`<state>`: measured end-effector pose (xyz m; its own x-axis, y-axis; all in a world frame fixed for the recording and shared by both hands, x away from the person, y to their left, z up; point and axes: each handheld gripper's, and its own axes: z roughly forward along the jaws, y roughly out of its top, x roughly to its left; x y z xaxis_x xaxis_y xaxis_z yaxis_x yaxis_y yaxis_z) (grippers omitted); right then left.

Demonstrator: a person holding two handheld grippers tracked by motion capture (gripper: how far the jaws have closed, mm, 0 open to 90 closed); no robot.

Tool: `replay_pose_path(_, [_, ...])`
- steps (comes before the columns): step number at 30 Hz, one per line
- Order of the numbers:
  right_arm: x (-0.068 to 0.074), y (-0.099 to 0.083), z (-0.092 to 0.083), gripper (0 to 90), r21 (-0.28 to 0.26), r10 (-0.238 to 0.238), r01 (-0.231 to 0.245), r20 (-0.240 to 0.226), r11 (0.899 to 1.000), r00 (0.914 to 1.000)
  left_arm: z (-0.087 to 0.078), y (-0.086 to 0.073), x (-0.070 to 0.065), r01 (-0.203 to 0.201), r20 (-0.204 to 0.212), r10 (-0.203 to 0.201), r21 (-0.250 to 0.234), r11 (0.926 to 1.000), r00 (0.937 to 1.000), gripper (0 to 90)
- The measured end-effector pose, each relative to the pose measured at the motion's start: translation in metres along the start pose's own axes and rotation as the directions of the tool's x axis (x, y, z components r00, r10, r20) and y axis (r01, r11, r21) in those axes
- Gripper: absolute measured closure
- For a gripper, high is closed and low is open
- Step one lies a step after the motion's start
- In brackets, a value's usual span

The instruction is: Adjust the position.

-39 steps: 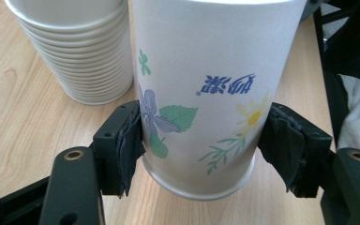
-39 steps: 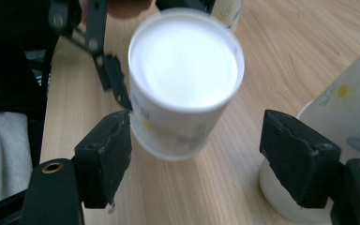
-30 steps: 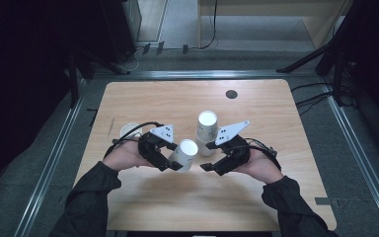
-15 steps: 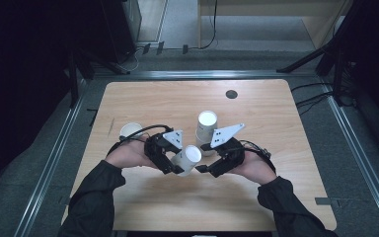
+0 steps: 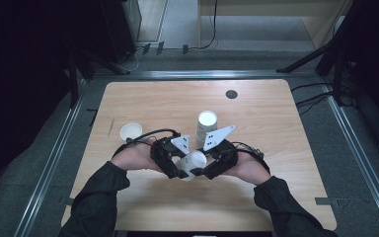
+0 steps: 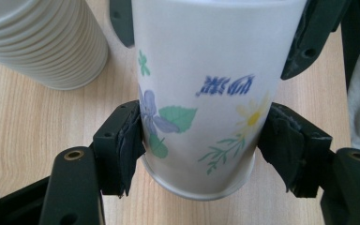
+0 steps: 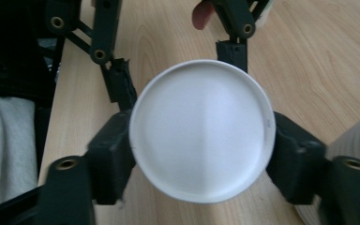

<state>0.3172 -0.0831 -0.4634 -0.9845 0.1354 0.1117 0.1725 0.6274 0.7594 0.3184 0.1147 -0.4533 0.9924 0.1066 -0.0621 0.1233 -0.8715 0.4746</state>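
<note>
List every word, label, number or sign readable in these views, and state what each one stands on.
No text can be read for certain.
Blue printed mark on the flowered paper cup, seen in the left gripper view: upside down and blurred, unreadable.
Tiny mark inside the cup's rim in the right gripper view: too small to read.
Stack of paper cups, single cup and wooden table: no lettering visible.

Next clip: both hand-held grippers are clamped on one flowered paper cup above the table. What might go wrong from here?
The paper cup is thin, and the left hand-held gripper and right hand-held gripper, whose jaws have just been closing, squeeze it from both ends, so it may crumple or get pulled out of one grip. The cup stack stands close behind the hands; a careless move could topple it.
</note>
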Motion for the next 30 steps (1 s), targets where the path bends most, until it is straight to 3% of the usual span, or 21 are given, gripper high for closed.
replay_pose_path(4, [0.001,0.001,-0.001,34.4,0.001,0.008,-0.008,-0.001,1.000,1.0000,-0.001,-0.002,0.000,0.017,-0.005,-0.017,-0.040,0.9991,0.9998,28.0])
replay_pose_path(8, [-0.001,0.001,-0.008,34.3,-0.016,0.014,-0.014,0.013,1.000,0.9998,-0.005,-0.005,0.003,0.054,0.002,-0.054,-0.094,0.9941,0.9986,12.7])
replay_pose_path(11, [-0.002,0.001,-0.013,34.3,-0.035,0.019,-0.018,0.017,0.999,0.9997,-0.007,-0.008,0.004,0.066,0.000,-0.067,-0.130,0.9893,0.9977,9.0])
replay_pose_path(16, [-0.002,0.002,-0.022,34.3,-0.074,0.027,-0.025,0.021,0.997,0.9994,-0.007,-0.013,0.004,0.076,-0.009,-0.079,-0.172,0.9822,0.9969,8.5])
replay_pose_path(21, [-0.001,0.004,-0.028,34.3,-0.101,0.031,-0.029,0.014,0.994,0.9994,-0.004,-0.017,0.003,0.090,-0.005,-0.094,-0.223,0.9707,0.9956,8.5])
replay_pose_path(23, [-0.001,0.005,-0.029,34.3,-0.108,0.037,-0.035,0.011,0.994,0.9993,-0.002,-0.017,0.002,0.077,-0.025,-0.085,-0.231,0.9699,0.9960,8.5])
replay_pose_path(30, [-0.001,0.006,-0.029,34.2,-0.134,0.043,-0.044,-0.009,0.990,0.9990,-0.001,-0.021,0.000,0.090,-0.006,-0.095,-0.281,0.9556,0.9954,13.3])
